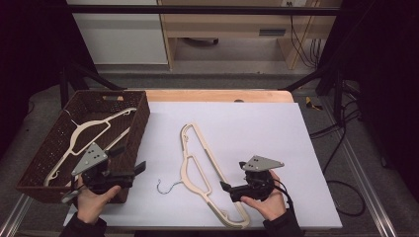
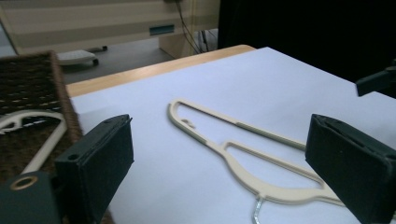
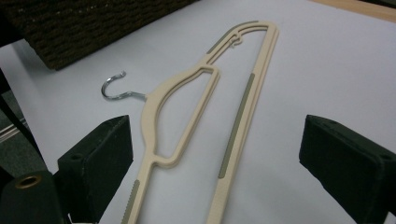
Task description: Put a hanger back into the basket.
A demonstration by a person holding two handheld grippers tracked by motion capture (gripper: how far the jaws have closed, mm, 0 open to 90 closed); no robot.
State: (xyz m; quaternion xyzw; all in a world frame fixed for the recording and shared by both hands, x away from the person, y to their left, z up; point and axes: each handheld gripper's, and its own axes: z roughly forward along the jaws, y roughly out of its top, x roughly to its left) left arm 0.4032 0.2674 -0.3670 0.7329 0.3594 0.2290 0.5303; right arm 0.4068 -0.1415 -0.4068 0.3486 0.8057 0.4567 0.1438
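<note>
The cream hanger (image 1: pixel 205 173) lies flat on the white worktop (image 1: pixel 257 128), its metal hook (image 1: pixel 165 186) pointing to the brown basket (image 1: pixel 138 123). The left tool (image 1: pixel 129 165) is released beside the basket, nothing between its jaws. The right tool (image 1: pixel 226 190) is also released, close to the hanger's lower arm, not touching. A second hanger (image 1: pixel 84 133) lies inside the basket.

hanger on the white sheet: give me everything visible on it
The cream plastic hanger lies flat on the white sheet, right of the brown woven basket. It has a triangular body with open cut-outs, grey grip strips along the bar and a silver wire hook pointing toward the basket. Nothing grips it; it looks intact.
</note>
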